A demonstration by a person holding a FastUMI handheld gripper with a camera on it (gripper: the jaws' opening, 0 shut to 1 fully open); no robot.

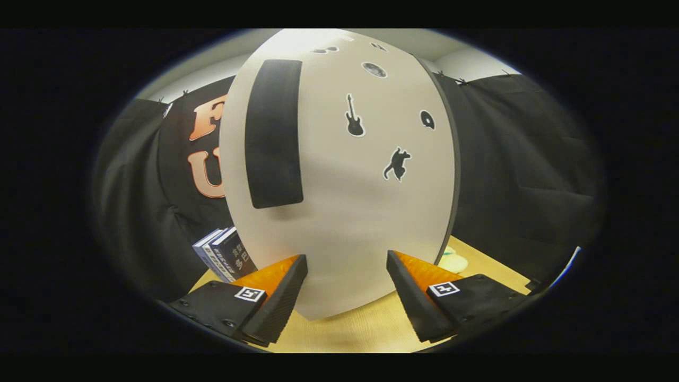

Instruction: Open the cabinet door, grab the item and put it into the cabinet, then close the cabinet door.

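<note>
Facing white cabinet door (339, 212) close up, just ahead of the fingers, standing on light wooden table (345, 334). Door looks shut from here, though can't confirm at the edge. Tall black handle pad (273, 132) on its left half; small stickers to the right: guitar (354, 116), cat (398, 164), a few round ones higher up. Books (223, 253) upright beside cabinet's left side, beyond left finger. Pale item (453, 261) on table past door's right edge, beyond right finger, partly hidden. Gripper (347, 265) spread wide, nothing between fingers, tips near door's lower face; contact unclear.
</note>
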